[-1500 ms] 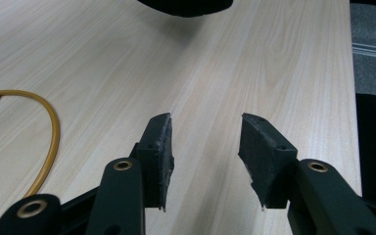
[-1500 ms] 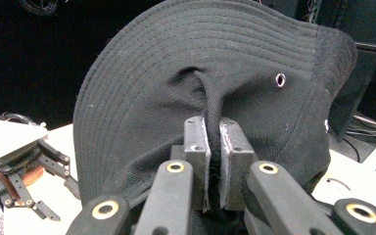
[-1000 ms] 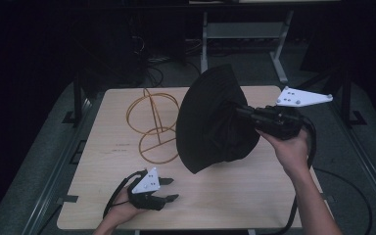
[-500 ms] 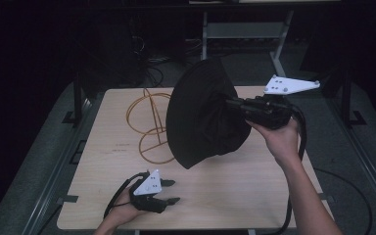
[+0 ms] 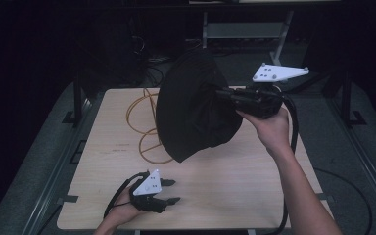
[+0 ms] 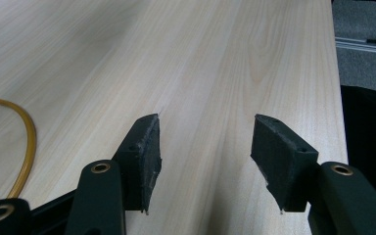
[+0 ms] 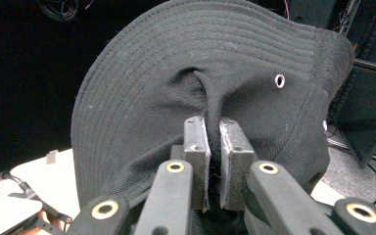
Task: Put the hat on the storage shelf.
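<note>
Left gripper (image 5: 169, 191): I rest it low at the table's (image 5: 225, 196) near edge, jaws apart, nothing between.
Right gripper (image 7: 214, 142): I hold it raised, level, clamped on a fold of the hat (image 5: 196, 105).
Hat: above the table's middle, hiding part of the cable (image 5: 144, 127).

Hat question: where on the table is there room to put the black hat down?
The wooden table is bare along its near right part, between the left gripper and the right arm. The far left is crowded by the yellow wire loops, partly behind the floppy black fabric hat.
</note>
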The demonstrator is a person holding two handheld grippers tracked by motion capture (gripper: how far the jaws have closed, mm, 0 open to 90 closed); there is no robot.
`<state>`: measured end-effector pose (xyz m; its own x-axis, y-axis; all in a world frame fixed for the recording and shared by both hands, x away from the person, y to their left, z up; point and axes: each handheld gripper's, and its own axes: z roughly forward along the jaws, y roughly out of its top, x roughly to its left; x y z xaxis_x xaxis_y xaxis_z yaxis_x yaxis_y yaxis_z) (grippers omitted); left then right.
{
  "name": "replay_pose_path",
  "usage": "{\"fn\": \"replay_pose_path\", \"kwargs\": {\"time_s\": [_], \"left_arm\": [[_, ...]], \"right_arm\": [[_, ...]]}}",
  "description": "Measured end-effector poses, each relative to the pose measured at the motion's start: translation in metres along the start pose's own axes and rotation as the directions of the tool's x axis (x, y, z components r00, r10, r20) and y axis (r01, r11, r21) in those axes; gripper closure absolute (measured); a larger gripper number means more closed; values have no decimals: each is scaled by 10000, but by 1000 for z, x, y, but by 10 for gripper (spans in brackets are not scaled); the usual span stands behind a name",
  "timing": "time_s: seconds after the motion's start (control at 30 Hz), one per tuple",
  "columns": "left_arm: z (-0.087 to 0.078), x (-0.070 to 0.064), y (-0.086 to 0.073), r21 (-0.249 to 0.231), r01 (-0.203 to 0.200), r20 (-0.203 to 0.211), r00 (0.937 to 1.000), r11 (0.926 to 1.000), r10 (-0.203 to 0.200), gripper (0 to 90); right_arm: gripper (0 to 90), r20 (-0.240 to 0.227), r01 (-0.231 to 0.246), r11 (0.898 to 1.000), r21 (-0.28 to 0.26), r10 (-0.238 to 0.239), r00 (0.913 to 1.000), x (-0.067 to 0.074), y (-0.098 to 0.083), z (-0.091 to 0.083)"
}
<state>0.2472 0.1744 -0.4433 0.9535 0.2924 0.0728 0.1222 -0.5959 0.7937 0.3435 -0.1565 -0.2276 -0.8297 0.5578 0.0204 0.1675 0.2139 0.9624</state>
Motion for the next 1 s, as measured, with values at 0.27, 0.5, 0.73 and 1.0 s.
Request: {"fn": "replay_pose_path", "kwargs": {"time_s": [0.27, 0.5, 0.73, 1.0], "left_arm": [[0, -1, 0, -16, 27, 69, 10000, 10000, -27, 435], [-1, -1, 0, -95, -6, 47, 10000, 10000, 7, 435], [-1, 0, -1, -67, 62, 86, 9999, 10000, -61, 437], [0, -1, 1, -28, -52, 92, 9999, 10000, 52, 436]], "right_arm": [[839, -167, 5, 10000, 24, -5, 9999, 1, 10, 16], [839, -367, 105, 9999, 90, -101, 9993, 3, 21, 30], [839, -481, 154, 9998, 102, -149, 9987, 4, 33, 45], [838, -577, 164, 9999, 18, -162, 9982, 6, 45, 53]]}}
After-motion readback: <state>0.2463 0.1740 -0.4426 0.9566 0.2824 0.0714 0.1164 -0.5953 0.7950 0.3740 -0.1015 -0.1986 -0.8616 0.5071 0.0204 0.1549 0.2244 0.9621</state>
